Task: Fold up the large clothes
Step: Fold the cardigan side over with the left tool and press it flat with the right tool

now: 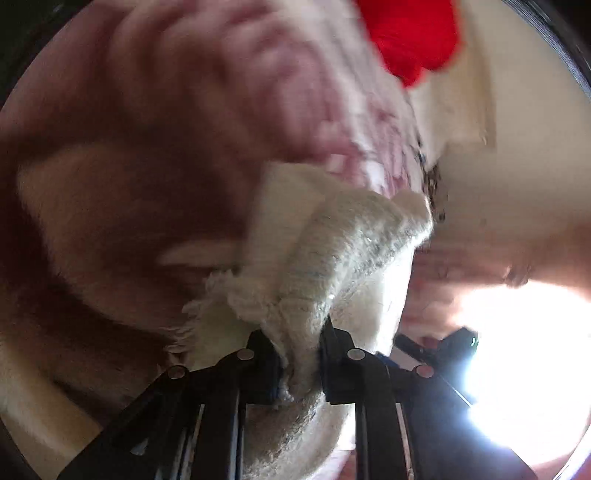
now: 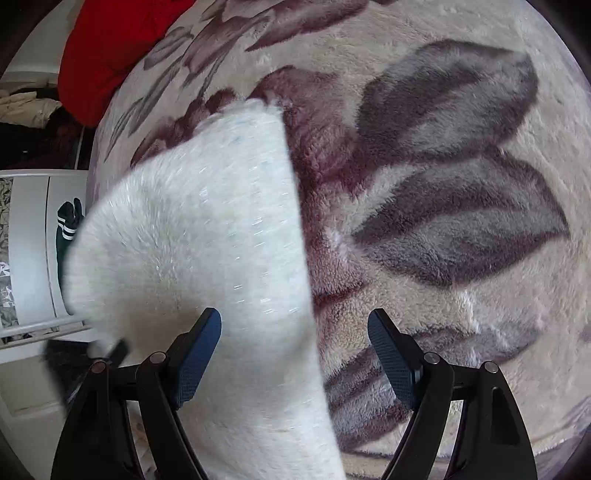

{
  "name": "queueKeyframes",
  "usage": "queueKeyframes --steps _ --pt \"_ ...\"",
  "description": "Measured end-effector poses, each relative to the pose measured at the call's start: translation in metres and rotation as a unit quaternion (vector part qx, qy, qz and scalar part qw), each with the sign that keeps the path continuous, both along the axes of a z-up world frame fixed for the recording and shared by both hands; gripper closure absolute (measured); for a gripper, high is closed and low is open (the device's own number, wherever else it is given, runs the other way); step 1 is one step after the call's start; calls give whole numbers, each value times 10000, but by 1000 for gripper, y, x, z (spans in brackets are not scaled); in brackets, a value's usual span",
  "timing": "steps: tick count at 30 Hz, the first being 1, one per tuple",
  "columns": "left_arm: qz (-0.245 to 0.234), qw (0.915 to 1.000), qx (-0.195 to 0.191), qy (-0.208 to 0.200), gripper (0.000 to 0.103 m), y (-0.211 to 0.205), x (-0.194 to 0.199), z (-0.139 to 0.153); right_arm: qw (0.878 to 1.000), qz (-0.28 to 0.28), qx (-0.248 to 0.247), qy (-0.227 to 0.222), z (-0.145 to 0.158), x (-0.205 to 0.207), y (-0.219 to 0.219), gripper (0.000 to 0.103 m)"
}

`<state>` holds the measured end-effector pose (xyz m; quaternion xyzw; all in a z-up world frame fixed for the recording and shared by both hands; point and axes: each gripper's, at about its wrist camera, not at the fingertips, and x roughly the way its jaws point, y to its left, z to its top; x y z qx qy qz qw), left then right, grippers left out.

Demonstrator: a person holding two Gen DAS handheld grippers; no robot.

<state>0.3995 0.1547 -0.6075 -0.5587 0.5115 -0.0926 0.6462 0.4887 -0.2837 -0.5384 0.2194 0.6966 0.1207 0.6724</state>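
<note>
A fuzzy white knit garment (image 1: 343,243) is pinched between the fingers of my left gripper (image 1: 295,354), which is shut on a bunched edge and holds it lifted. In the right wrist view the same white garment (image 2: 207,229) hangs in a raised fold over the left half of the view, blurred by motion. My right gripper (image 2: 295,350) is open, its jaws wide apart; the cloth passes in front of its left finger (image 2: 199,350) and is not gripped. Part of the other gripper shows in each view (image 1: 436,343).
A plush floral blanket (image 2: 443,177) in cream, plum and grey covers the bed below. A red garment (image 2: 110,48) lies at the far edge, also in the left wrist view (image 1: 410,33). White furniture (image 2: 33,240) stands at the left. Bright glare fills the left view's lower right.
</note>
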Motion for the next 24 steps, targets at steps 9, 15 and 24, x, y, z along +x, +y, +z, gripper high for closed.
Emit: queueKeyframes --steps 9,15,24 --pt "-6 9928 1145 -344 78 9 -8 55 9968 144 474 -632 34 23 42 28" --pt "55 9879 1549 37 80 12 5 25 9743 2070 448 -764 29 40 197 61" --pt "269 9552 2941 179 79 35 -70 82 9621 2613 -547 -565 34 38 254 59"
